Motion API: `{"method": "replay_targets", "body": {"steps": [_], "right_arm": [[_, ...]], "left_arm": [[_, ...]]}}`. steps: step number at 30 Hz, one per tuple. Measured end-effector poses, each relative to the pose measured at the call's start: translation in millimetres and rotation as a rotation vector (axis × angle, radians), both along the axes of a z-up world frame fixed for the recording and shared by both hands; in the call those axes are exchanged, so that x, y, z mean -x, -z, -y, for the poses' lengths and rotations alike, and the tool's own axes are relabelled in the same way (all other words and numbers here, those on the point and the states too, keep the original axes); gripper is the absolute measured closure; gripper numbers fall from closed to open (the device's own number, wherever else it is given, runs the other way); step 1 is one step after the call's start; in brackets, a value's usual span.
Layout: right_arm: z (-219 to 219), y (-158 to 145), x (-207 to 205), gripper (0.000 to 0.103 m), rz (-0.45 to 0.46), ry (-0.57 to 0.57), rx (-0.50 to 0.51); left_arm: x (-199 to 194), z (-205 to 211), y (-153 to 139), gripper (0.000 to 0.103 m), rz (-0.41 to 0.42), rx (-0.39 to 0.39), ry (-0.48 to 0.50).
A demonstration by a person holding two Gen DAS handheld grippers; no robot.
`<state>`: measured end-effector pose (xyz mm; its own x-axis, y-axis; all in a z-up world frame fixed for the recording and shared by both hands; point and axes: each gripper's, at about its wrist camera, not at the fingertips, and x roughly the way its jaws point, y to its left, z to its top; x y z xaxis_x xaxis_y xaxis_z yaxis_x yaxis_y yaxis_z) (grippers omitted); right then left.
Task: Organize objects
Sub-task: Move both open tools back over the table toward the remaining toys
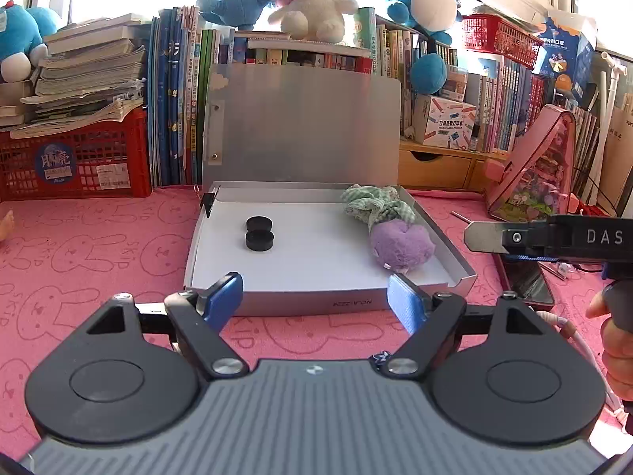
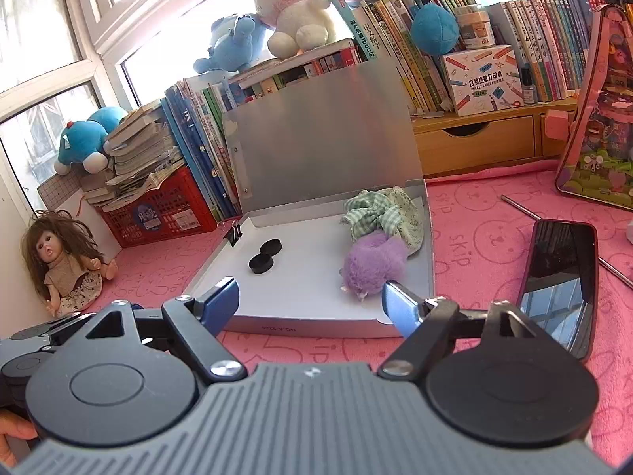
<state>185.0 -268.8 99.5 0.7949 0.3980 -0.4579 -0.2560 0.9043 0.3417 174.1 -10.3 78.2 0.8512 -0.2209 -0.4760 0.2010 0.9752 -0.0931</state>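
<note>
Both claws stood wide apart and empty: the left claw (image 1: 316, 297) and right claw (image 2: 310, 303) hovered before the near edge of one open silver box (image 1: 328, 304). Inside lay two black discs (image 1: 259, 232) toward its left edge, and one purple plush (image 1: 401, 246) and one green checked cloth (image 1: 376, 202) at its right edge. One phone (image 2: 561, 285) lay on the table beside the box.

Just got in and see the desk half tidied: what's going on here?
A person holds a gripper in each hand, sorting things into the open silver box. Two black discs and a purple and green plush toy already lie inside. The left gripper and the right gripper are both open and empty, just short of the box's front edge.
</note>
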Motion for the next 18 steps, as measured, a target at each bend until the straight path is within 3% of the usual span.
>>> {"method": "replay_targets", "body": {"steps": [9, 18], "right_arm": [[1, 20, 60, 0.013, 0.07, 0.01, 0.095], [-7, 55, 101, 0.012, 0.073, 0.049, 0.168]], "left_arm": [[81, 1, 19, 0.018, 0.07, -0.022, 0.018], [127, -3, 43, 0.016, 0.112, -0.088, 0.055]]}}
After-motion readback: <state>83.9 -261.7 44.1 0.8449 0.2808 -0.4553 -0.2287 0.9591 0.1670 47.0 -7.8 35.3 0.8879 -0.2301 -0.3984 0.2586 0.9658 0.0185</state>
